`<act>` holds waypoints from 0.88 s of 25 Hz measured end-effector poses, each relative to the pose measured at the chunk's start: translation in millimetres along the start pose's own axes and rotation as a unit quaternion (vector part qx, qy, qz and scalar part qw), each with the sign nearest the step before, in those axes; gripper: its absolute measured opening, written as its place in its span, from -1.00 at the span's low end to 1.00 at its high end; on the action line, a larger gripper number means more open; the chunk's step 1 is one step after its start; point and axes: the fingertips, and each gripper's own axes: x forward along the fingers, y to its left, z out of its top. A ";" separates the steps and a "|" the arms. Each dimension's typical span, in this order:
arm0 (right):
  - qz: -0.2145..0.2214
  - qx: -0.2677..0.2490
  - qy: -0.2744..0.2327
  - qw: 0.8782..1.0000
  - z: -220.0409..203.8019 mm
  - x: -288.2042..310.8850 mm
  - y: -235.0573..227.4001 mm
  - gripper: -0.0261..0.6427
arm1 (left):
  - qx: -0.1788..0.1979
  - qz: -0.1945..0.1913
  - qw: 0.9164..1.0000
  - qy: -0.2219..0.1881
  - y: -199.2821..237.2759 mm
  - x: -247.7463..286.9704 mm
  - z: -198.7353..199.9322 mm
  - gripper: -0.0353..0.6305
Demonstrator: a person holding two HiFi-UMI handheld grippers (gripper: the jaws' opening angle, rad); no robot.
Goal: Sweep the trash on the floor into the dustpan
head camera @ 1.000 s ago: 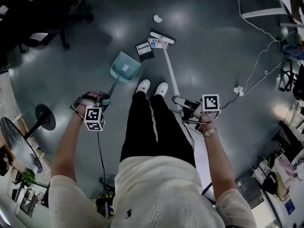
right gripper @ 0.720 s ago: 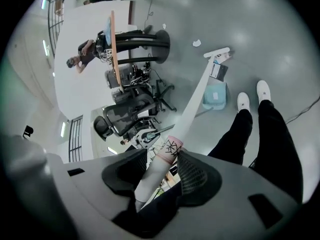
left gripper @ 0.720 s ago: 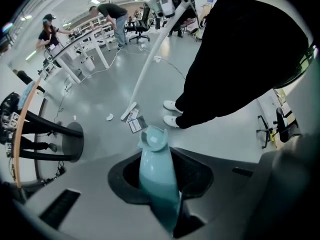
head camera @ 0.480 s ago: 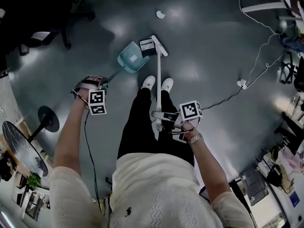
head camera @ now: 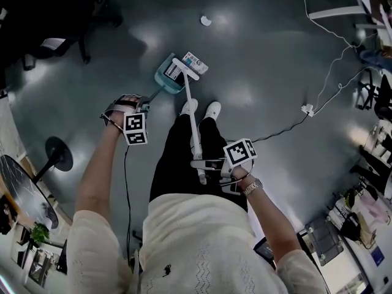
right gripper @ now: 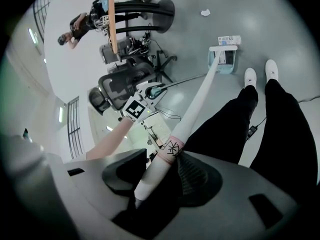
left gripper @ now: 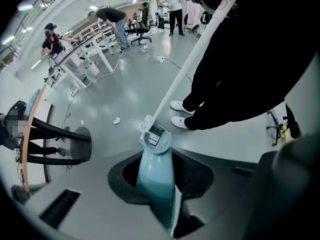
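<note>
- Left hand-held gripper point(head camera: 136, 106): jaws clamped on the teal handle of the dustpan point(head camera: 166, 78). The handle runs forward and down from the jaws to the pan on the floor point(head camera: 257, 54), just ahead of the person's left shoe point(head camera: 188, 108).
- Dark flat box point(head camera: 174, 73) already lies inside the pan.
- Broom point(head camera: 193, 118): its white pole slopes from the pan mouth back to the right hand-held gripper point(head camera: 211, 164), whose jaws are closed round the pole's upper end. The head lies crosswise at the pan mouth.
- Key relation: a small printed carton point(head camera: 195, 60) sits just past the head, on the side away from the pan. Judged: the head must get beyond the carton and pull it back along the pole's line. The right arm drives while the left holds the pan steady.
- Crumpled paper point(head camera: 206, 21) lies well apart, farther out.
- Floor is grey, glossy and smooth, so trash should slide easily.
- Right side: white cable point(head camera: 306, 110) trails across the floor. Room edges are crowded with desks and chairs.
</note>
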 end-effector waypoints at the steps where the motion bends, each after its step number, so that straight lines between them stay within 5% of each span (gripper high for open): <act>1: 0.009 -0.002 -0.008 1.000 2.3 -3.9 4.4 -0.32 | 0.000 0.001 1.000 -0.001 -0.6 -0.5 0.9 -0.61; 5: 0.067 0.000 -0.067 0.996 21.2 -28.7 20.9 -0.32 | 0.017 0.000 1.000 -0.015 -13.6 -4.4 4.2 -0.61; 14: 0.095 0.017 -0.158 0.983 35.9 -84.5 20.1 -0.32 | 0.065 -0.008 0.998 -0.009 -47.7 -20.3 -21.4 -0.61; 22: 0.049 0.013 -0.238 0.970 62.3 -125.5 -3.7 -0.32 | 0.099 -0.036 0.994 -0.003 -28.6 -17.7 -47.9 -0.61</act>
